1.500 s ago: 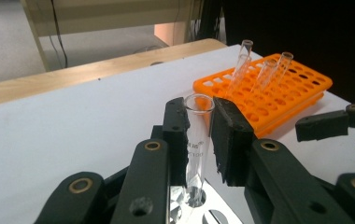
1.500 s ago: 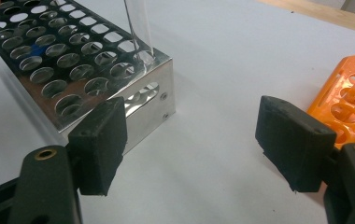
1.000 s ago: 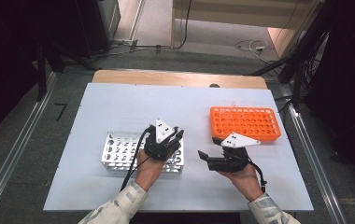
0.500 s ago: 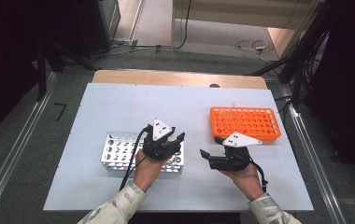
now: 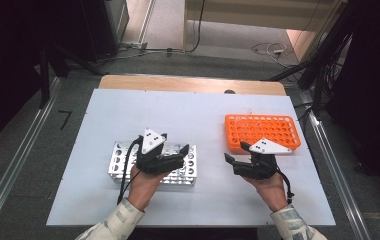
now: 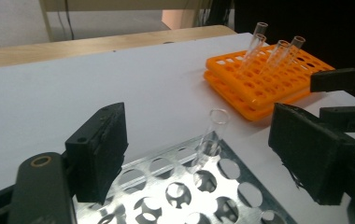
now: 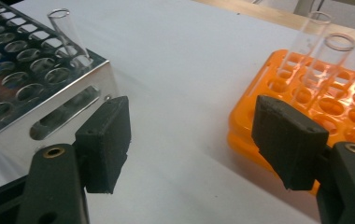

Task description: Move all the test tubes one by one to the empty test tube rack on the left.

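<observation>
Moving glass tubes from the orange rack (image 5: 262, 131) at right into the metal rack (image 5: 123, 162) seems the job. One tube (image 6: 211, 136) stands there. Both jaws wide, empty: left hand-held gripper (image 5: 159, 150) over it, right hand-held gripper (image 5: 238, 154) must fetch another.

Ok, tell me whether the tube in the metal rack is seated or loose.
Seated: the clear tube stands in a hole at the metal rack edge, leaning slightly, untouched between the left gripper open jaws.
</observation>
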{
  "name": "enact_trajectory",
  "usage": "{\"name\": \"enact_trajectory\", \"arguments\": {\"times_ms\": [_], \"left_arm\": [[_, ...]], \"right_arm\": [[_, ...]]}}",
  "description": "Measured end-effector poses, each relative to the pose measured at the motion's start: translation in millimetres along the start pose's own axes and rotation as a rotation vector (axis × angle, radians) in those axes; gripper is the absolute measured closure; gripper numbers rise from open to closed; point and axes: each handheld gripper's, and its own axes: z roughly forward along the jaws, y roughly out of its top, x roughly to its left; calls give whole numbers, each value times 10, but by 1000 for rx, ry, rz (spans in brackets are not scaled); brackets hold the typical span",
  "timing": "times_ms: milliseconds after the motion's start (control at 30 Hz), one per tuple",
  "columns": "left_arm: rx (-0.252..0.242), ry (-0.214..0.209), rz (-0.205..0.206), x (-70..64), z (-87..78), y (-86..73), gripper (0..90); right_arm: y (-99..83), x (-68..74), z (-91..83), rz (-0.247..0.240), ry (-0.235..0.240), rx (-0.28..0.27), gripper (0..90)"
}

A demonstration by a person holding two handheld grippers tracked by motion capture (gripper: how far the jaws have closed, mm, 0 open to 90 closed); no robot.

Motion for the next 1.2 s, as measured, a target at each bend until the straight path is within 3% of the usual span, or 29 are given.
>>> {"name": "enact_trajectory", "arguments": {"times_ms": [467,767,1200], "left_arm": [[-20,71,-20,238,-219,-123,163],[-13,108,-23,341,-228,-180,163],[-9,132,-33,419,-245,-216,163]], "right_arm": [[-24,-237,-8,49,-121,-23,293],[-35,-434,26,98,-213,-22,302],[-44,-633,148,126,-281,-8,343]]}}
